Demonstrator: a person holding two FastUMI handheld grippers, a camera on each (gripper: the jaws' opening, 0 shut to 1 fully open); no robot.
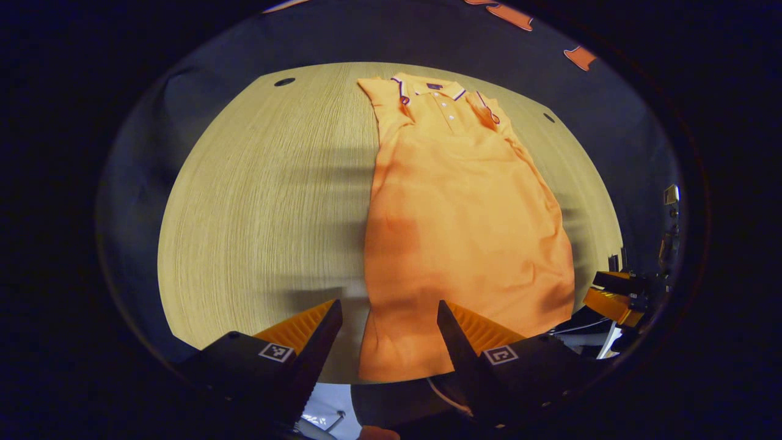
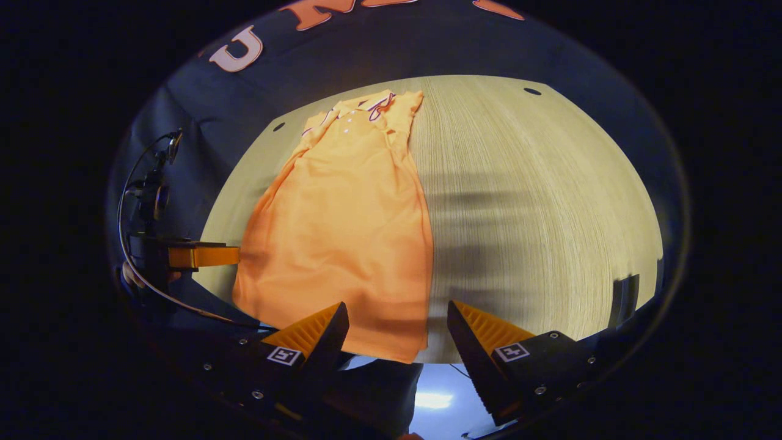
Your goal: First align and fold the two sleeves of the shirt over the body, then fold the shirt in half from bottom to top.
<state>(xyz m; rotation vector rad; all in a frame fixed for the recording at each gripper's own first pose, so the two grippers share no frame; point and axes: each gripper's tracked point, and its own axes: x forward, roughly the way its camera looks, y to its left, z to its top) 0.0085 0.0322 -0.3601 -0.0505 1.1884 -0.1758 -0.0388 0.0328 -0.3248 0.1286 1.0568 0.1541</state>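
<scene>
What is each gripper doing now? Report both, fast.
Left gripper: open, holding nothing, above the shirt hem.
Right gripper: open, holding nothing.

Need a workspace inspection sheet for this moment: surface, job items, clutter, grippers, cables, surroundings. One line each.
Surface: light wood-grain table, with small dark round holes near its far corners.
Job's things: orange polo shirt lies flat, collar at the far end, hem at the near edge; both sleeves look already folded over the body, bottom-to-top fold not yet done.
Clutter: nothing seen on the table besides the shirt.
Grippers: left gripper open above the hem's left corner; right gripper open above the hem's right corner. Neither grips cloth.
Cables: thin cable looping by the left gripper's rig; a thin white one below the table edge.
Surroundings: black cloth wall behind the table.
</scene>
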